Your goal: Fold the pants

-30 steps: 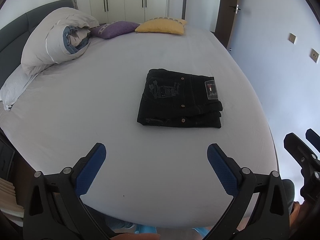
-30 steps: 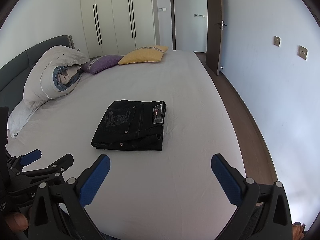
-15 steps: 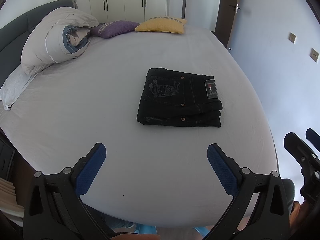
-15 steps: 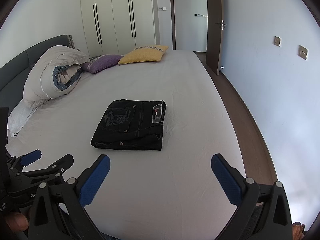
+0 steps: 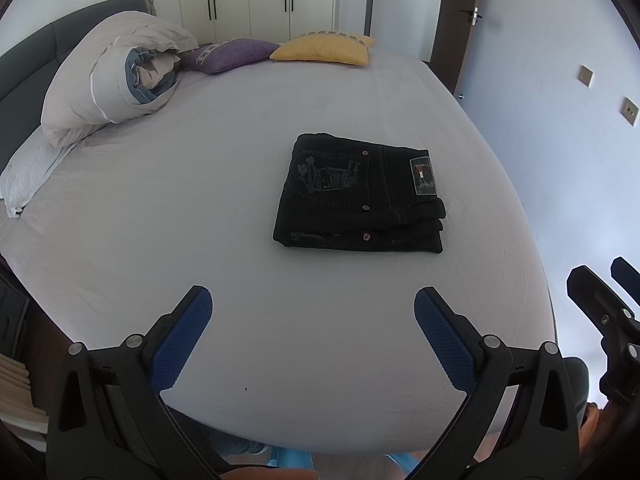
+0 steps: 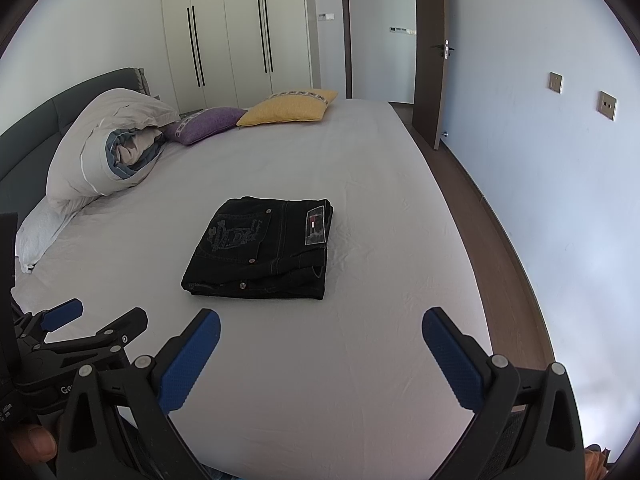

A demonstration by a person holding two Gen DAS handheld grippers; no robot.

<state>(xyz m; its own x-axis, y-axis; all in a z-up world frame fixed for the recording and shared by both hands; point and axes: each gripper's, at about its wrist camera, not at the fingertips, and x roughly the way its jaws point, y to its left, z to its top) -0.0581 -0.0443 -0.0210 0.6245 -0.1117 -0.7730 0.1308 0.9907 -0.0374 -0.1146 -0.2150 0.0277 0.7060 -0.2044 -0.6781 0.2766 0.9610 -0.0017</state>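
- Here, in the left wrist view, the left hand-held gripper (image 5: 313,312) hangs over the near edge of the bed (image 5: 200,208), its blue pads (image 5: 180,340) spread wide with nothing between them.
- The pants (image 5: 360,196), black denim, lie folded into a compact stack on the bed sheet, ahead of the pads and a little right of centre, well apart from them; a stitched back pocket and a label patch (image 5: 422,177) face up.
- At the right edge of this view the right hand-held gripper (image 5: 608,292) shows in part, off the side of the bed.
- A rolled duvet (image 5: 112,80) sits at the far left by the headboard, with a purple cushion (image 5: 232,54) and a yellow cushion (image 5: 324,49) beyond it.
- In the right wrist view, the right hand-held gripper (image 6: 320,332) also stands wide and holds nothing, above the near part of the bed (image 6: 360,360).
- The folded pants (image 6: 260,248) rest flat ahead of it, slightly left of centre, touching neither gripper.
- The left hand-held gripper (image 6: 96,316) appears at the lower left, clear of the pants.
- Behind the bed stand a wardrobe (image 6: 240,40) and an open door (image 6: 436,60).
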